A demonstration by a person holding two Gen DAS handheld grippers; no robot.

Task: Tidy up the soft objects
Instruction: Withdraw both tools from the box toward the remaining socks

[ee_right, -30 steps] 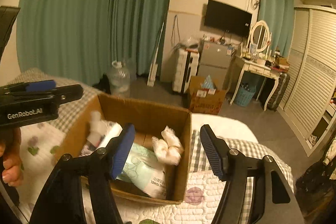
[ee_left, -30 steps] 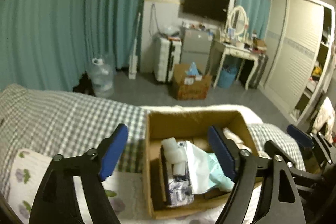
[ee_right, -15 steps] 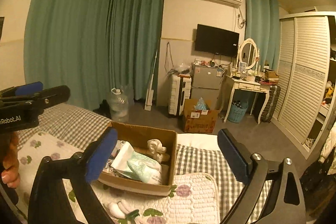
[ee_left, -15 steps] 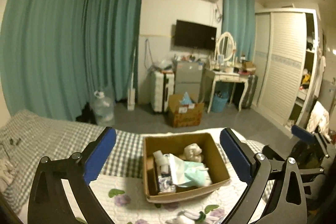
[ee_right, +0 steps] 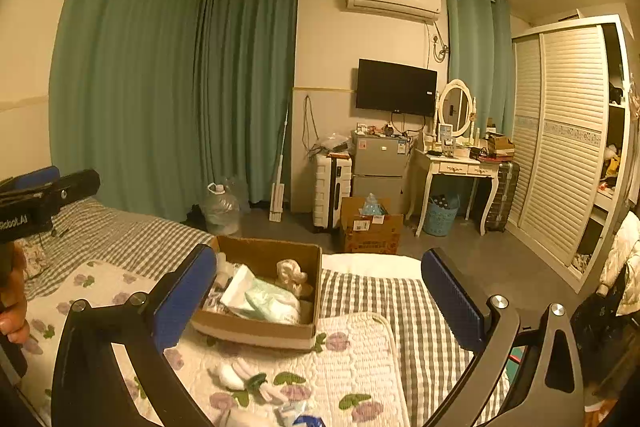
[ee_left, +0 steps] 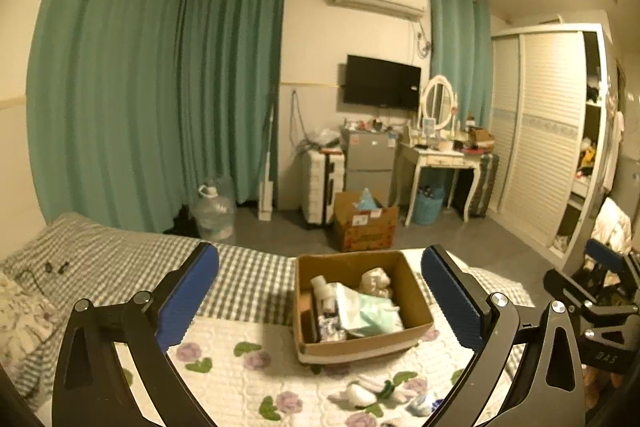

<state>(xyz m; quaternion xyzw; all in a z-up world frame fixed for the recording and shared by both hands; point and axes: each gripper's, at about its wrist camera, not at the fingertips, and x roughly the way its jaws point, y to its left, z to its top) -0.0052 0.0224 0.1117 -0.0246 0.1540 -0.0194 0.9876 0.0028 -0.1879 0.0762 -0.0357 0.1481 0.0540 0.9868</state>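
On the left, our left claw [ee_left: 320, 301] stood spread wide with nothing between its blue pads, held above the bed [ee_left: 132, 259] and aimed slightly down, which we read as a stand-off pose for surveying the remaining items. In the middle, the cardboard box [ee_left: 360, 345] sat on the flowered quilt [ee_left: 232, 379], open side up so soft things could be dropped in; it already held a pale green packet [ee_left: 370, 313], a cream plush piece [ee_left: 374, 281] and a white roll [ee_left: 320, 285]. Just in front of the box, small white soft items [ee_left: 360, 393] lay loose on the quilt, probably the next to collect. On the right, our right claw [ee_right: 318, 301] was likewise spread and empty, facing the box.
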